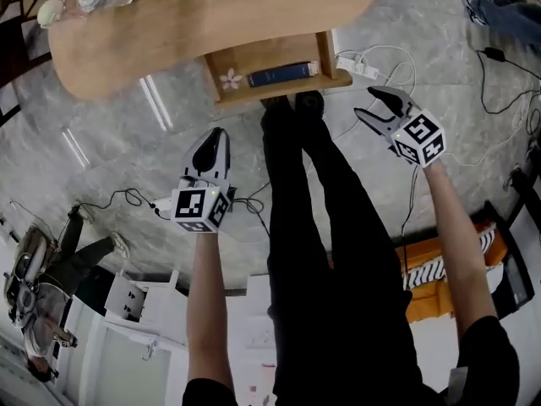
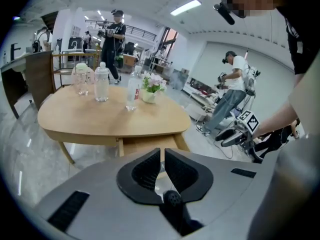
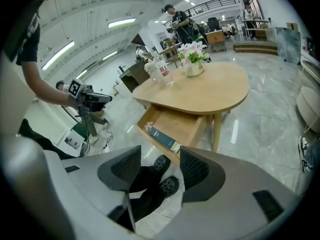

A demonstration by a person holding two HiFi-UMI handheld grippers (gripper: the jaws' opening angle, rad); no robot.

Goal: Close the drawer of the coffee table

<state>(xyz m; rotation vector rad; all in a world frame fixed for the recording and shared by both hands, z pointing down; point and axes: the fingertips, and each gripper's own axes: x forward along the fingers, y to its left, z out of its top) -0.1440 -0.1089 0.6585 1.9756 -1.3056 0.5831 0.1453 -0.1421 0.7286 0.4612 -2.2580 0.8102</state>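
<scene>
Wooden drawer (image 1: 283,90) stands pulled out from under the coffee table (image 1: 211,19), with a blue book (image 1: 279,74) lying inside. My left claw (image 1: 215,138) hangs short of it over the floor (image 1: 118,134), jaws together, gripping nothing. My right claw (image 1: 366,102) is near the drawer's corner, jaws wide apart, empty and touching nothing.

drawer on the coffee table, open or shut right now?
Open. The drawer juts out from under the tabletop, its inside exposed, with a blue book and a small flower lying in it.
</scene>
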